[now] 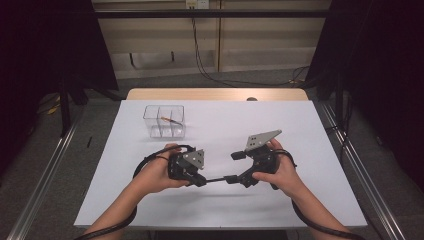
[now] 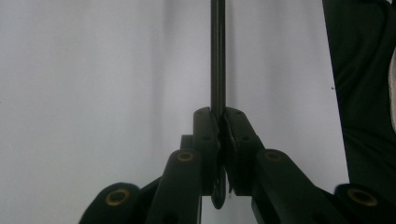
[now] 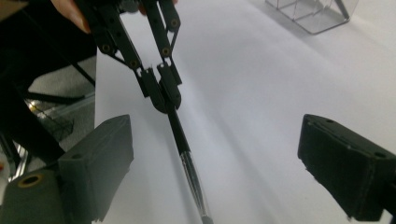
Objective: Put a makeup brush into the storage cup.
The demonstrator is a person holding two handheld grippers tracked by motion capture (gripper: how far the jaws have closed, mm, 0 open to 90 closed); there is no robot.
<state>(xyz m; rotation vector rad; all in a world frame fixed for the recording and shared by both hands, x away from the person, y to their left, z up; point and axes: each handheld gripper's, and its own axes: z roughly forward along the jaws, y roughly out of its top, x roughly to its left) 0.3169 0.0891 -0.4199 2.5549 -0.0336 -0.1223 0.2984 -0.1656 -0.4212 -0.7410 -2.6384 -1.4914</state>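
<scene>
A thin black pen hangs level just above the white table, between my two grippers. My left gripper is shut on one end of it; in the left gripper view the pen runs straight up out of the closed jaws. My right gripper is open, with its jaws spread wide on either side of the pen's other end. In the right gripper view the pen, with a clear section near its end, lies between the two pads without touching them, and the left gripper grips it farther off.
A clear plastic box with compartments stands at the back left of the table and holds a thin orange stick. Metal rails run along both sides of the table. A wooden strip borders the far edge.
</scene>
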